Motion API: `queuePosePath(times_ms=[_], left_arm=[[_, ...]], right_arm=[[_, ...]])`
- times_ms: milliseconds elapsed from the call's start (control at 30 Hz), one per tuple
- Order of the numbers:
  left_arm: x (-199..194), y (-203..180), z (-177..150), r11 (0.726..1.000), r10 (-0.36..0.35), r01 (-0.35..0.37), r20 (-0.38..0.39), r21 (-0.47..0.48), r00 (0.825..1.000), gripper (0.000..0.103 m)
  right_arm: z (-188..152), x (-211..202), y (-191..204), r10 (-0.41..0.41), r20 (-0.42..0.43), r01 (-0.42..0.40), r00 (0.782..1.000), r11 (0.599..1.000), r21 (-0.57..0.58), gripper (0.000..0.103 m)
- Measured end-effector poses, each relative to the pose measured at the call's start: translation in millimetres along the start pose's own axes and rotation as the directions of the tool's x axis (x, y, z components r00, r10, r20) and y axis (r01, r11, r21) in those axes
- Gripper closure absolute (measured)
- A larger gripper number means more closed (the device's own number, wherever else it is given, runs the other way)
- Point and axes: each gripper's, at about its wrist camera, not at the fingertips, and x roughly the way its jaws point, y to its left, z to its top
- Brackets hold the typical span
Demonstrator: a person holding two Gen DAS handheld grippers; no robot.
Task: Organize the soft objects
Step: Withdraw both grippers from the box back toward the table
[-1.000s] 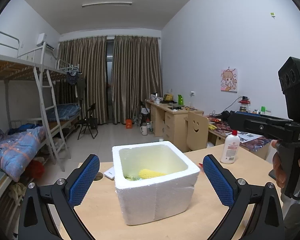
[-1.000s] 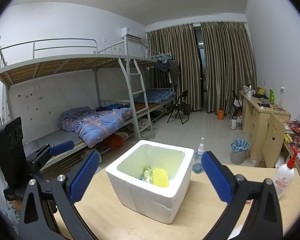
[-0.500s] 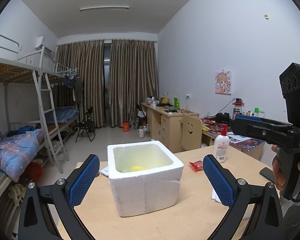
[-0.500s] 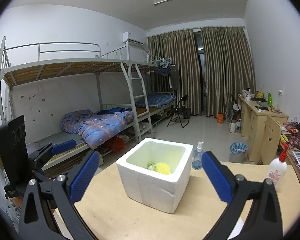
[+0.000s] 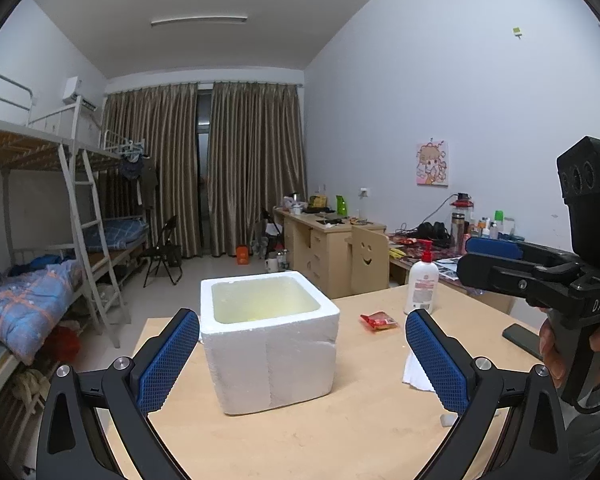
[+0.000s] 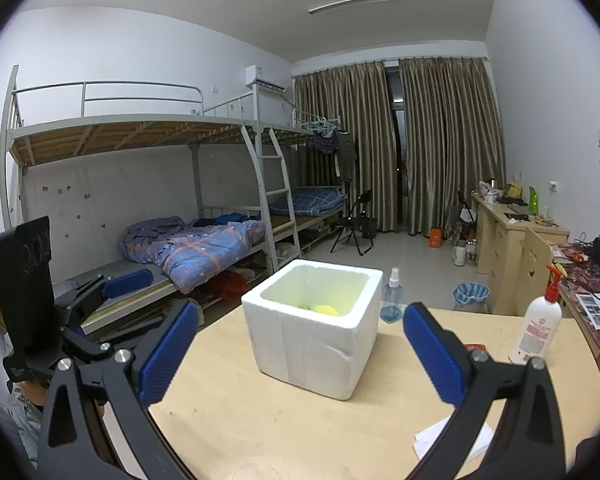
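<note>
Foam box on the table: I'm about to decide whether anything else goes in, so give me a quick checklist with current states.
1. Left gripper open and holding nothing: ok.
2. Right gripper open and holding nothing: ok.
3. Foam box upright, top open: ok.
4. Yellow soft item inside the box: ok.
5. Everything soft already in: cannot tell; most of the box floor is hidden.
6. Red packet lies outside the box: cannot tell if it belongs.

The right claw (image 6: 300,354) hangs wide apart and empty above the table (image 6: 260,432), framing a white foam box (image 6: 314,346). A yellow soft object (image 6: 326,309) lies inside the box. A spray bottle (image 6: 392,296) stands behind it, a pump bottle (image 6: 536,330) to the right, and the left claw (image 6: 126,279) shows at far left.
</note>
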Motion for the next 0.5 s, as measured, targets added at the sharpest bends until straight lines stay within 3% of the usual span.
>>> queuePosePath(times_ms=[500], left_arm=[[-10.0, -14.2, -28.5, 0.998, -0.053, 0.053, 0.013, -0.038, 0.999, 0.0]], right_arm=[[-37.7, -21.3, 6.6, -0.071, 0.008, 0.071, 0.997, 0.997, -0.009, 0.0]])
